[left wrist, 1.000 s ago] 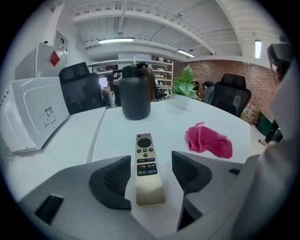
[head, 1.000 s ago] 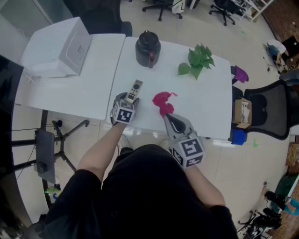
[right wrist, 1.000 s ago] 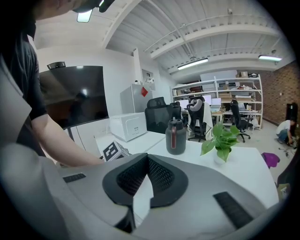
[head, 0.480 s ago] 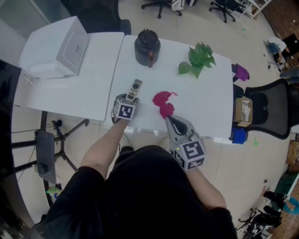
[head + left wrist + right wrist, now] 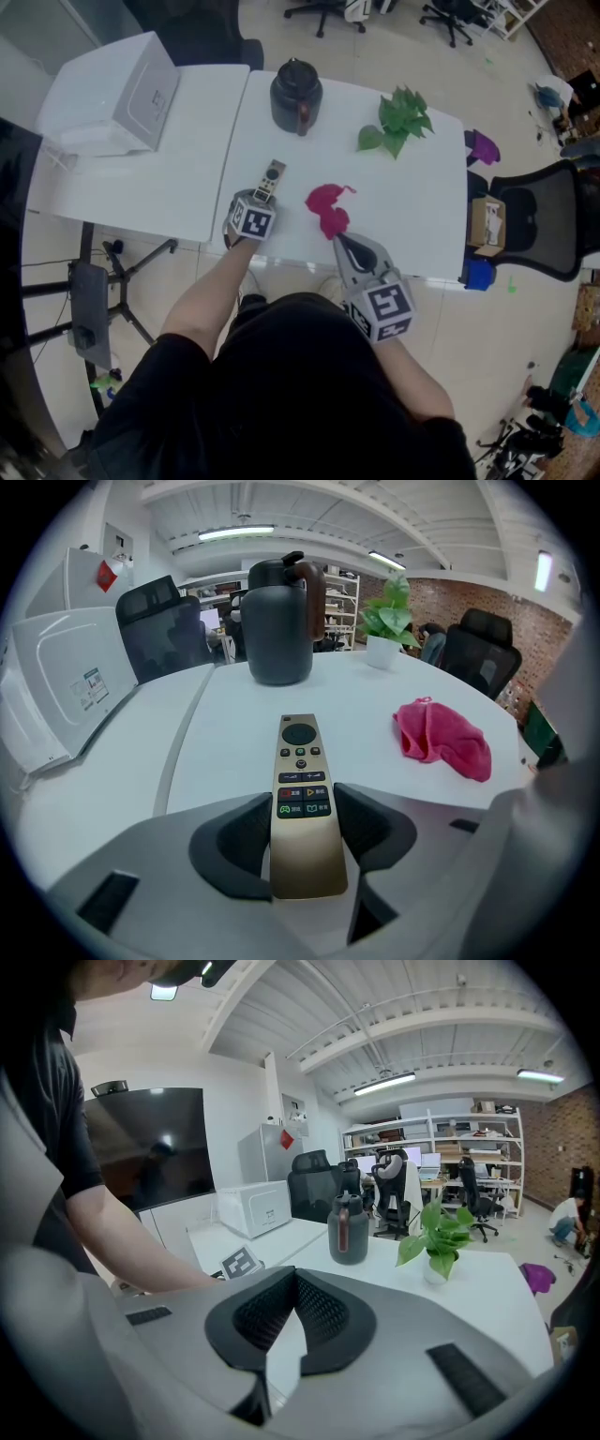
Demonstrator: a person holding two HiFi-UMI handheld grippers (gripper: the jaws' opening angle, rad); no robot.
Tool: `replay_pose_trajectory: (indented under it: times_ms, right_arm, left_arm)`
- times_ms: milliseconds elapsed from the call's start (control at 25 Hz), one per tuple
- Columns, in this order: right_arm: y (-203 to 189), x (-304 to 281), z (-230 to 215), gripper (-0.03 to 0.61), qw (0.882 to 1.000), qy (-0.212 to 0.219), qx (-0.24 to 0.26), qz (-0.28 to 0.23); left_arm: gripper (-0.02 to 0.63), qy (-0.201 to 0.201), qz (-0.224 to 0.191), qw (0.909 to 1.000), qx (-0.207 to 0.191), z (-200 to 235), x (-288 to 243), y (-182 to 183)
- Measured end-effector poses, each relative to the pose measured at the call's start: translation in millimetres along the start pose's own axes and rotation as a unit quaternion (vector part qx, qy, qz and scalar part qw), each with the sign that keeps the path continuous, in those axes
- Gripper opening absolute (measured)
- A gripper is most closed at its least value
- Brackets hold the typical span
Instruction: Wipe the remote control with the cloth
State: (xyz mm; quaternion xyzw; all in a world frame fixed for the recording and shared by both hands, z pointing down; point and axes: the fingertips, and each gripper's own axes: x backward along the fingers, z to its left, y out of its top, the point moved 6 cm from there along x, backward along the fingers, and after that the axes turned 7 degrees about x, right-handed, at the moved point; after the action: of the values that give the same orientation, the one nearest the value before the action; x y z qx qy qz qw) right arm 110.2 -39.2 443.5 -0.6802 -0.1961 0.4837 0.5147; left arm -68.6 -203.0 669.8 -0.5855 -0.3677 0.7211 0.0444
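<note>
A gold remote control [image 5: 272, 178] lies on the white table [image 5: 412, 206], buttons up. My left gripper [image 5: 262, 197] sits over its near end. In the left gripper view the remote control [image 5: 300, 761] runs between the pads [image 5: 246, 832], which touch both its long edges; the left gripper [image 5: 302, 806] has just been closing onto it. A crumpled pink cloth [image 5: 327, 206] lies to the right of the remote, also shown as the cloth [image 5: 441, 740]. My right gripper [image 5: 338, 236] hovers at the table's near edge just below the cloth, shut and empty [image 5: 295, 1283].
A black kettle [image 5: 296, 96] stands at the far side, a potted green plant [image 5: 396, 120] to its right. A white boxy appliance [image 5: 117, 94] sits on the left table section. An office chair [image 5: 534, 220] and a purple object [image 5: 482, 148] are off the right edge.
The left gripper has come down a little over the remote's near end and its jaws have narrowed onto it. The right gripper and the cloth have not moved.
</note>
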Motion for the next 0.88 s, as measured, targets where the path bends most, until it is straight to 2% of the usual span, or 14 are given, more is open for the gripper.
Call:
replay_pose_trajectory:
  times_ms: [280, 440, 640, 880]
  right_arm:
    - [-0.4, 2.1, -0.1, 0.000, 1.000, -0.001, 0.001, -0.007]
    - [-3.0, 2.1, -0.2, 0.000, 1.000, 0.001, -0.003, -0.012]
    - [-11.6, -0.8, -8.8, 0.000, 1.000, -0.012, -0.013, -0.008]
    - [-29.1, -19.4, -24.7, 0.002, 0.999, -0.028, -0.010, 0.018]
  left_arm:
    - [0.210, -0.008, -0.031, 0.9995, -0.002, 2.9, 13.6, 5.7]
    - [0.210, -0.022, -0.076, 0.9967, -0.018, -1.3, 37.9, 17.1]
    - [0.210, -0.042, -0.144, 0.9870, -0.057, -14.8, 92.6, 36.0]
    - [0.209, -0.068, -0.194, 0.9745, -0.090, -38.7, 164.5, 51.3]
